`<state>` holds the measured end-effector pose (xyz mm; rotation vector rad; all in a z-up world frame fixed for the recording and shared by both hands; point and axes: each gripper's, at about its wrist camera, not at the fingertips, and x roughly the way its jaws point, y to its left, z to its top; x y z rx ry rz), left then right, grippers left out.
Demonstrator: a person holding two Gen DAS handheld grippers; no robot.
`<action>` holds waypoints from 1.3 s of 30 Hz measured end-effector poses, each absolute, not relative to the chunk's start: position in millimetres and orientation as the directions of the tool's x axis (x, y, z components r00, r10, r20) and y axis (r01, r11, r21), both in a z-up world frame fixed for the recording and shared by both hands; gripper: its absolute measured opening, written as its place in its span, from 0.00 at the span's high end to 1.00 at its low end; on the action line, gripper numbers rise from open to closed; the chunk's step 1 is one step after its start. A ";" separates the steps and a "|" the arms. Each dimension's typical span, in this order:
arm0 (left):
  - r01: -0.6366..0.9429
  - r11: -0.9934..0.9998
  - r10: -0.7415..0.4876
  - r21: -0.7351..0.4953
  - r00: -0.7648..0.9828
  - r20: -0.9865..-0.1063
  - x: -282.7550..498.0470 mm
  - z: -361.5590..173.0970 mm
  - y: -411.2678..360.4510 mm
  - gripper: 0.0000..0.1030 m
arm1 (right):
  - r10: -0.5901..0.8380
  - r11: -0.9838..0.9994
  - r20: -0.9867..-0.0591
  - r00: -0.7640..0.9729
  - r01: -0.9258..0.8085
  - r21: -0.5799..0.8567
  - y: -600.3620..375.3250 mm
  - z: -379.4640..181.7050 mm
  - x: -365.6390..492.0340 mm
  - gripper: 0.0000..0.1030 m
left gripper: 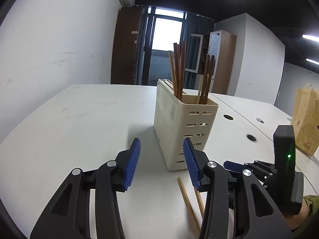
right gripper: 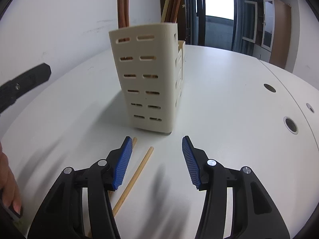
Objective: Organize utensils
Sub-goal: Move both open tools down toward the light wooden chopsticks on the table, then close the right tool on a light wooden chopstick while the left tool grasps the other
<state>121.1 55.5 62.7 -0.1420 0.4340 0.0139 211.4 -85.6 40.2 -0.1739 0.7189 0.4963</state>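
Left gripper (left gripper: 161,164) at the bottom of the left wrist view, blue ribbed pads spread wide, nothing between them. Right gripper (right gripper: 156,164) at the bottom of the right wrist view, likewise spread apart and empty.

Two pale bamboo chopsticks (right gripper: 137,174) flat on the white table (right gripper: 229,109), slim, light tan, blunt-ended. In the right wrist view, lower centre: one running diagonally from lower left up to the middle, its tip inside the gap between the pads, nearer the left pad; the other mostly hidden behind that left pad, only its end peeking out above it. In the left wrist view, the same pair (left gripper: 188,203) low and right of centre, one stick lying in the open, the second partly covered by the right-hand finger.

Just beyond the sticks, a cream plastic utensil holder (right gripper: 147,75) upright on the table, rows of short slots down its front wall, rounded corners, centre of both views. In the left wrist view the holder (left gripper: 179,131) just past the fingertips, slightly right of the gap. Dark reddish-brown chopsticks (left gripper: 179,67) standing inside in two bunches, with a pale one among the right bunch.

At the right edge of the left wrist view, a brown paper bag (left gripper: 305,119) with a printed mark, too small to read.
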 end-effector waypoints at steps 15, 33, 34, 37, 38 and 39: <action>-0.037 0.992 -0.021 -0.120 0.893 -0.450 121.9 57.7 48.7 0.52 | 0.320 0.868 -0.790 0.524 -0.497 0.022 -70.6 2.7 222.0 0.50; -0.027 0.998 -0.010 -0.059 0.831 -0.556 130.9 34.3 35.6 0.50 | 0.302 0.866 -0.811 0.500 -0.501 0.014 -77.3 1.9 216.4 0.82; -0.020 0.998 -0.015 -0.057 0.823 -0.568 132.5 32.1 34.3 0.50 | 0.306 0.864 -0.812 0.497 -0.503 0.017 -78.1 2.4 215.7 0.84; 0.003 0.999 -0.032 -0.049 0.798 -0.602 135.8 23.7 29.5 0.50 | 0.310 0.862 -0.816 0.488 -0.507 0.025 -77.4 2.7 213.1 0.88; 0.011 0.999 -0.035 -0.044 0.790 -0.612 136.5 20.5 27.2 0.50 | 0.312 0.862 -0.817 0.484 -0.507 0.029 -77.0 3.0 213.7 0.90; 0.018 0.999 -0.039 -0.041 0.783 -0.621 136.9 17.5 25.2 0.50 | 0.312 0.862 -0.818 0.483 -0.506 0.030 -76.6 4.0 218.5 0.91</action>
